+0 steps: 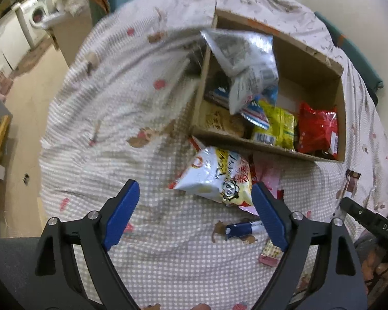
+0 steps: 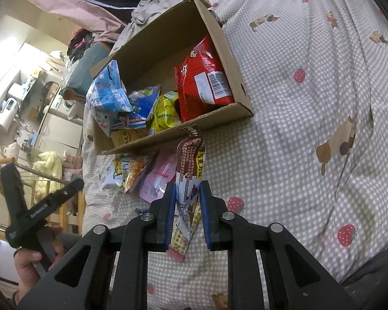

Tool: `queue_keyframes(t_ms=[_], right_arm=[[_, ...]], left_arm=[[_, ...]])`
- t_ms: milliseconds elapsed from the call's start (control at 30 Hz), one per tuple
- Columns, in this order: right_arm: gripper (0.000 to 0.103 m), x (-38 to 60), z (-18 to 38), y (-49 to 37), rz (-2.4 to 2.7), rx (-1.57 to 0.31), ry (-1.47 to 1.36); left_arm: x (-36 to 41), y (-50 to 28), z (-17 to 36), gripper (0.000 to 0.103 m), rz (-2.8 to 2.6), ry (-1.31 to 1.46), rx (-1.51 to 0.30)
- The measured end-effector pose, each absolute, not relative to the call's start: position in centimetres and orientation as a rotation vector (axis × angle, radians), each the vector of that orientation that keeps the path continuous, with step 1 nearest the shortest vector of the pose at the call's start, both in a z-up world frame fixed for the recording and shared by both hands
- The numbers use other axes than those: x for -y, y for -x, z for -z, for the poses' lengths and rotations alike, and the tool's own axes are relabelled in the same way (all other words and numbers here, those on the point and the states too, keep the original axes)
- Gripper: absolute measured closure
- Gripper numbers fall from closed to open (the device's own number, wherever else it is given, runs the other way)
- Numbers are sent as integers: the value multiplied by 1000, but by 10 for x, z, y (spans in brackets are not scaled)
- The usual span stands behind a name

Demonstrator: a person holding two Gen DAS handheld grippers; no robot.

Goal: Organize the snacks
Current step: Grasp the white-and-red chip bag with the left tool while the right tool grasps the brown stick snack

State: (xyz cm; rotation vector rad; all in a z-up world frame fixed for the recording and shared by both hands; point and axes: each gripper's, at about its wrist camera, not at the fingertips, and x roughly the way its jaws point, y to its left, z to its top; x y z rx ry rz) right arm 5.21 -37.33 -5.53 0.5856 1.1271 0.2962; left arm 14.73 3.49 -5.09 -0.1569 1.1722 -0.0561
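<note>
While tilted downward, right claw [image 2: 186,193] pinching brown snack packet [image 2: 190,165], left claw [image 1: 195,204] spread.

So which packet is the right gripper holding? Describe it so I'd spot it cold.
Start at the cardboard box lying on the checked bedspread. Just in front of its near wall, the right gripper is shut on a long narrow brown packet. Unlike the white chip bag and pink packet beside it, it is raised off the bedspread.
</note>
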Motion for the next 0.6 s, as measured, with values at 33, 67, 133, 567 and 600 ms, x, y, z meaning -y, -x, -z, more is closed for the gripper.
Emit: queue_keyframes(t_ms=[33, 67, 133, 567, 600], right_arm=[[84, 374, 55, -54, -298, -1127, -590], [84, 371, 56, -56, -302, -1128, -593], [84, 370, 56, -59, -312, -1131, -600], [84, 362, 63, -63, -327, -1162, -597], [84, 360, 64, -63, -329, -1166, -590]], left_arm=[[-31, -152, 55, 16, 73, 152, -1199], [-25, -159, 61, 16, 103, 152, -1233], [-11, -175, 75, 16, 150, 125, -1294], [4, -217, 143, 20, 174, 142, -1447], [8, -215, 145, 25, 186, 138, -1455]])
